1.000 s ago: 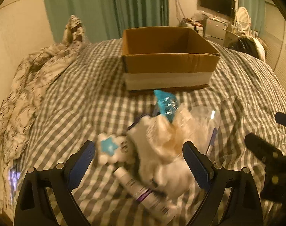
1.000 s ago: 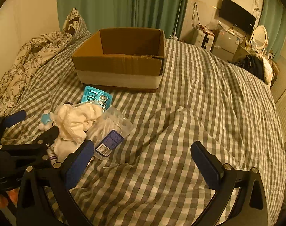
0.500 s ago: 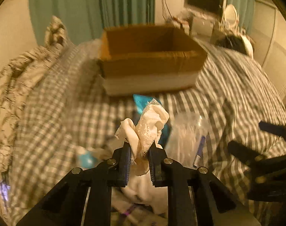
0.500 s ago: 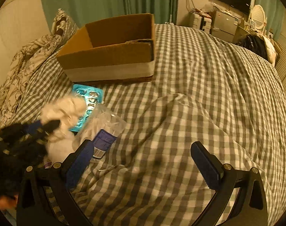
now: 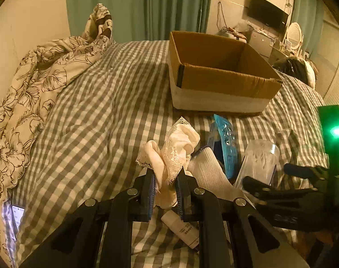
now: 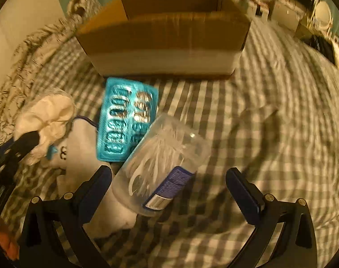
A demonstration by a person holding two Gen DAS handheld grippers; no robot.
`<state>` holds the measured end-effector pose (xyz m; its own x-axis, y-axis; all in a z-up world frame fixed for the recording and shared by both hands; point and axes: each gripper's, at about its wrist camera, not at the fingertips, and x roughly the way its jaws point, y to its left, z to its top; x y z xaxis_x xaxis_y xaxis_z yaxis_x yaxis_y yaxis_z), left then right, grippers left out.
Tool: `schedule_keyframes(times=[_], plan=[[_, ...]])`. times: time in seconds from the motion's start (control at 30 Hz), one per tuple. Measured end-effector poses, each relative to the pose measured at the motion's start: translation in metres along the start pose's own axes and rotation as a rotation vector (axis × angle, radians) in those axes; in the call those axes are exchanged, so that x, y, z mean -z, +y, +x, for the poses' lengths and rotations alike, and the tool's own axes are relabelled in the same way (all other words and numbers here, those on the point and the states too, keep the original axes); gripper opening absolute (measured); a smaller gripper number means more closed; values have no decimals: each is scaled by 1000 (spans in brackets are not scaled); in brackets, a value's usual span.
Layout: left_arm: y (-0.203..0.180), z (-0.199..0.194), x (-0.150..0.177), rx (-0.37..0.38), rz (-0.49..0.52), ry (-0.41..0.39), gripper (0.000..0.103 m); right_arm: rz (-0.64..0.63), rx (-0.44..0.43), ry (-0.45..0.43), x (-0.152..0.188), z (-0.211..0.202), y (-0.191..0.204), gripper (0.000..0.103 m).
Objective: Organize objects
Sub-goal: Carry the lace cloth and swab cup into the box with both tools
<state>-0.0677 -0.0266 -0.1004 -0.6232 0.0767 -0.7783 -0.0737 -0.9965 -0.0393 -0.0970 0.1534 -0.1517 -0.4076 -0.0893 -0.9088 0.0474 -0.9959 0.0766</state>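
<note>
My left gripper is shut on a cream lace cloth and holds it above the checked bed; it also shows in the right wrist view. An open cardboard box stands beyond it, also seen in the right wrist view. My right gripper is open, low over a clear plastic container of floss picks. A teal blister pack lies beside the container. A white sock and a white tube lie under the left gripper.
A floral quilt is heaped along the left side of the bed. A lit phone lies at the left edge. A small white toy with a blue star lies by the sock. Furniture and a TV stand at the back right.
My left gripper closed on the lace cloth and lifted it off the pile. My right gripper moved left and forward, down over the clear container.
</note>
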Motion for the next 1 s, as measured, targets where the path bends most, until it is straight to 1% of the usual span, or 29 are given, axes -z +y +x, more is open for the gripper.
schedule_keyframes(times=[0.1, 0.17, 0.2, 0.23, 0.27, 0.3, 0.43, 0.47, 0.5, 0.57, 0.67, 0.77, 0.87, 1.0], plan=[[-5, 3, 5, 4, 23, 11, 16, 28, -28, 15, -1, 10, -2, 101], [-7, 5, 9, 16, 28, 25, 16, 25, -46, 8, -1, 12, -1, 99], [-8, 5, 9, 20, 29, 30, 16, 23, -62, 6, -1, 12, -1, 93], [-8, 5, 10, 26, 29, 34, 16, 27, -89, 6, 0, 12, 0, 86], [-9, 5, 11, 31, 31, 38, 16, 29, -101, 3, 1, 11, 0, 81], [-10, 3, 12, 31, 32, 40, 16, 28, -100, -6, 1, 11, 3, 81], [-10, -9, 18, 27, 25, 33, 16, 32, -118, -59, 8, -6, 2, 77], [-10, -14, 19, 24, 25, 31, 16, 33, -123, -77, 10, -13, 1, 74], [-10, -19, 21, 20, 26, 27, 16, 31, -130, -98, 12, -20, -1, 72], [-9, -26, 22, 18, 24, 25, 16, 14, -149, -157, 15, -39, -1, 67], [-11, -40, 20, 23, 17, 8, 16, -21, -152, -208, 20, -61, 2, 60], [-16, -54, 17, 30, 19, -21, 16, -35, -146, -222, 27, -72, 0, 59], [-22, -67, 15, 27, 29, -44, 16, -14, -172, -209, 34, -76, -8, 58], [-29, -78, 13, 20, 42, -63, 16, 2, -170, -205, 40, -81, -15, 58]])
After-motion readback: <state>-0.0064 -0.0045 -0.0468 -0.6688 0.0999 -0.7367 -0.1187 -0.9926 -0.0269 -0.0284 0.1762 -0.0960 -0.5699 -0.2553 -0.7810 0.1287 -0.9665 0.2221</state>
